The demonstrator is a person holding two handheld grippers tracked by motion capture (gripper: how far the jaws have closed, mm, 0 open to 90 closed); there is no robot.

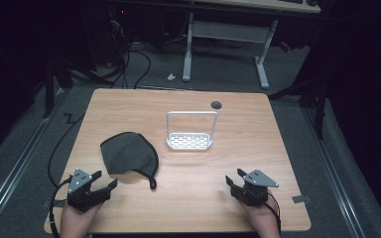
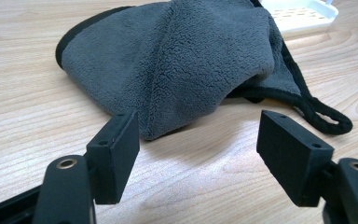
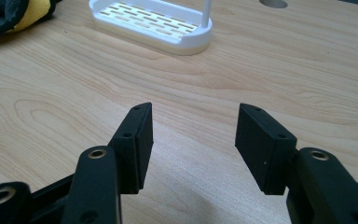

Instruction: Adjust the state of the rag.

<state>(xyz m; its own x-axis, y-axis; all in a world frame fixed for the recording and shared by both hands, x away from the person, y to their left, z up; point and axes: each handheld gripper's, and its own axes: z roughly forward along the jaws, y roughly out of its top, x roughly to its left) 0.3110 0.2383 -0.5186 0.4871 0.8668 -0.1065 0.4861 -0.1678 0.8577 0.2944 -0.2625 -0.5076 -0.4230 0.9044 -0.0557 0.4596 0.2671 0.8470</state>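
A dark grey fleece cloth (image 1: pixel 128 153) with a black trim and loop lies crumpled left of the table's centre; up close the cloth (image 2: pixel 177 60) fills the area just beyond my left gripper (image 2: pixel 198 135). That left gripper (image 1: pixel 105 181) rests at the front left, open and empty, a short way from the cloth's near edge. A white slotted rack with a tall wire handle (image 1: pixel 190 140) stands mid-table; the rack (image 3: pixel 154 23) appears ahead of my right gripper (image 3: pixel 193 130). At the front right, the right gripper (image 1: pixel 234 181) sits open on bare wood with nothing between its fingers.
The wooden table (image 1: pixel 238 148) has a round cable hole (image 1: pixel 216 104) near its far edge. A yellow patch (image 3: pixel 37 11) shows on the cloth's underside in the right gripper view. Beyond the table stand a white desk frame (image 1: pixel 225 44) and cables on the floor.
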